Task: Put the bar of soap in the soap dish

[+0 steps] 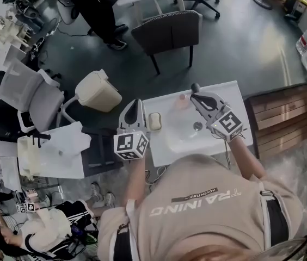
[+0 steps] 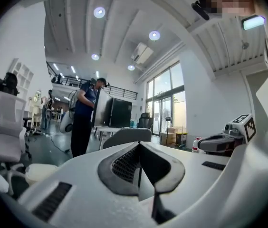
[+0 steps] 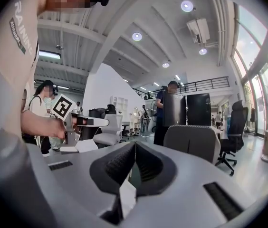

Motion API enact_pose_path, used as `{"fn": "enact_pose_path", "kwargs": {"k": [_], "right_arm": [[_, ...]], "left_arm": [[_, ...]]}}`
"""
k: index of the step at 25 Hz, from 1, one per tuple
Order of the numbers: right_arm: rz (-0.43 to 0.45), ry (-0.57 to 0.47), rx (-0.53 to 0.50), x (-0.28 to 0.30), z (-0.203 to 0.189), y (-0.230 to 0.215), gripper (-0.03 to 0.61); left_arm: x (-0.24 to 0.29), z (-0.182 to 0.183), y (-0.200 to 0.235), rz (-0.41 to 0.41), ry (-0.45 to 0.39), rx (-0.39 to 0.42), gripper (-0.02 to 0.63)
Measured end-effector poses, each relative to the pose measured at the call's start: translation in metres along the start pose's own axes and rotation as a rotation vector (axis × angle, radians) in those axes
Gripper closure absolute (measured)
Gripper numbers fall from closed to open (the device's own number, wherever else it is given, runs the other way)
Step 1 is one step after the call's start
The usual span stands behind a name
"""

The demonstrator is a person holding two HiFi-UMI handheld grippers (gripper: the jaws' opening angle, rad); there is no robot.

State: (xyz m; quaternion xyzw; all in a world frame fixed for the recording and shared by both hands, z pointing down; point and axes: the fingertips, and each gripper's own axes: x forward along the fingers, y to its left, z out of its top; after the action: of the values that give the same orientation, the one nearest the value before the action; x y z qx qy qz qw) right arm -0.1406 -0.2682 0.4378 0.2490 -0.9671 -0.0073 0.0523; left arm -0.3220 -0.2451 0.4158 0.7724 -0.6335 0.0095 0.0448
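In the head view a cream bar of soap [image 1: 154,122] lies in a small rectangular soap dish [image 1: 154,129] on the left part of the white sink counter [image 1: 240,91]. My left gripper [image 1: 135,103] is held up above the counter's left edge, just left of the dish, and is shut with nothing in it. The right gripper [image 1: 195,87] hangs over the basin [image 1: 189,132], also shut and holding nothing. In the left gripper view the left gripper [image 2: 139,148] points level into the room with its pads together. The right gripper view shows the same of the right gripper [image 3: 135,146].
A grey chair [image 1: 167,31] stands behind the counter, with a beige bin [image 1: 98,90] and a white office chair [image 1: 34,94] to the left. A wooden bench [image 1: 287,118] lies on the right. A person in dark clothes [image 1: 102,10] stands at the back.
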Motion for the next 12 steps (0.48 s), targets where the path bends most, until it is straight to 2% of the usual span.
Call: {"fn": "enact_pose_path", "kwargs": {"k": [2, 4, 8, 12], "right_arm": [[-0.02, -0.025, -0.015, -0.003, 0.012, -0.004, 0.566], [-0.052, -0.046, -0.022, -0.007, 0.022, -0.009, 0.566], [-0.103, -0.075, 0.017, -0.011, 0.032, -0.016, 0.566], [-0.104, -0.07, 0.021, -0.013, 0.031, -0.01, 0.566]], "left_arm": [[-0.004, 0.012, -0.004, 0.009, -0.03, 0.078, 0.603], [-0.006, 0.02, -0.008, 0.009, -0.047, 0.12, 0.603], [-0.007, 0.024, -0.012, -0.005, -0.061, 0.112, 0.603], [-0.012, 0.02, -0.01, -0.007, -0.055, 0.101, 0.603]]}}
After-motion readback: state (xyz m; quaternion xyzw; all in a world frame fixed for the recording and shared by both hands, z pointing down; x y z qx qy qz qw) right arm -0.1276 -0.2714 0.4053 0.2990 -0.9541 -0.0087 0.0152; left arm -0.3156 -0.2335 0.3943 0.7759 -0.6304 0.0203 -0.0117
